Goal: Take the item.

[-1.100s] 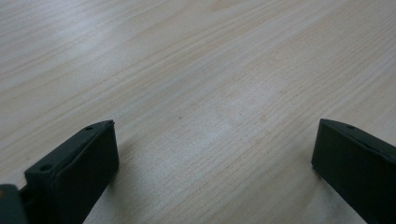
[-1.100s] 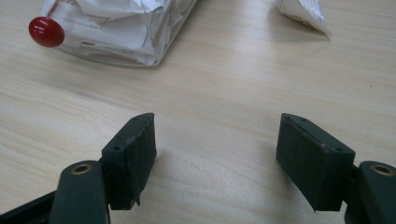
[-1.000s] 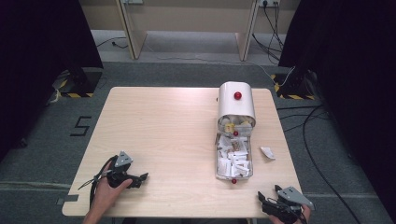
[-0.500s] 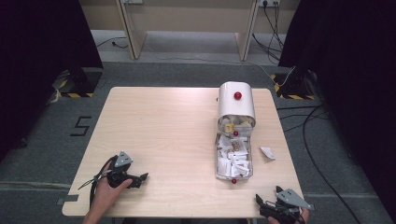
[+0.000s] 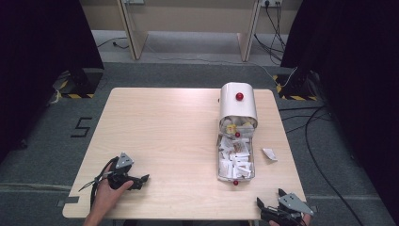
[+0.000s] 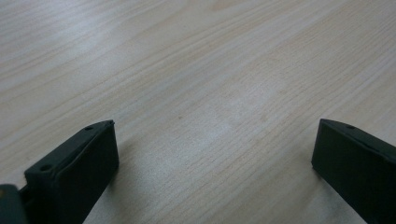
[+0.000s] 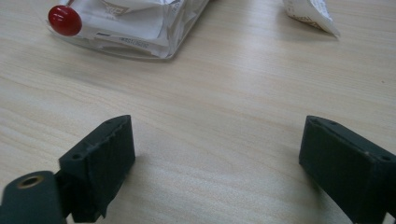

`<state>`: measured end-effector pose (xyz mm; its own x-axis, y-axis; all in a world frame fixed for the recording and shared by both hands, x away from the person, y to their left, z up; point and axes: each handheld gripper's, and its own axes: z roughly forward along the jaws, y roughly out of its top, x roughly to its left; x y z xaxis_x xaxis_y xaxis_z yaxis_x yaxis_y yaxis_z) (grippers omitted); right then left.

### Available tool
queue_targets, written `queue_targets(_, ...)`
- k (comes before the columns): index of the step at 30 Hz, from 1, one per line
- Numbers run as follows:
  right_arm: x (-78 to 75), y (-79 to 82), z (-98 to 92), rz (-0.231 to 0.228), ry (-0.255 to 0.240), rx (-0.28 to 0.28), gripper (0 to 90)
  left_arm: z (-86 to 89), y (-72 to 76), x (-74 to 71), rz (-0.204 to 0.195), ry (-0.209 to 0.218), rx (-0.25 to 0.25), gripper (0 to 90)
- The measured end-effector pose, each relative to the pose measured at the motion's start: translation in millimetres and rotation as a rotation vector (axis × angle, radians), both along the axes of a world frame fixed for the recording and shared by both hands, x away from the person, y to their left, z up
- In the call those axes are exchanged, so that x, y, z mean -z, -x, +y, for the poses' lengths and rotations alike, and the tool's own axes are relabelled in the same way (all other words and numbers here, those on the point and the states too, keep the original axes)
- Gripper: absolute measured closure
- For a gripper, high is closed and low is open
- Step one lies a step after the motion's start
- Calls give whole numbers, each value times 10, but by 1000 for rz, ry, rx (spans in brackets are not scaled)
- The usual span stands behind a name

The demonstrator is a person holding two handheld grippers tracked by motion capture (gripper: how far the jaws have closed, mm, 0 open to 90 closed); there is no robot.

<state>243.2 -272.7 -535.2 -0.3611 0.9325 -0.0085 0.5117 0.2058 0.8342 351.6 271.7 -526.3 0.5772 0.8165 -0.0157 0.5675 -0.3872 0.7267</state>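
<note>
A white rounded box (image 5: 238,106) with a red knob (image 5: 239,96) on top lies on the right half of the wooden table (image 5: 169,136). A clear tray (image 5: 219,162) full of white sachets reaches from it toward the near edge and ends in a small red knob (image 7: 65,20). One loose sachet (image 5: 269,154) lies to the tray's right. My left gripper (image 5: 145,179) rests at the near left, held by a hand, open over bare wood (image 6: 215,93). At the near right edge my right gripper (image 7: 217,144) is open, just short of the tray's end (image 7: 177,42), holding nothing.
Dark curtains flank the table on both sides. Cables run over the grey carpet at the right and behind. A "5" is marked on the floor at the left. Two pale furniture legs stand beyond the far edge.
My right gripper has drifted slightly left and toward the near edge. The left gripper, the box and the tray have stayed put.
</note>
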Motion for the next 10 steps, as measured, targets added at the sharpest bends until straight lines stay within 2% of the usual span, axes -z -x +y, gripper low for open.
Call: queue_targets(10, 1, -1, -4, 0, -1, -7, 98, 0, -1, 0, 1, 1, 0, 0)
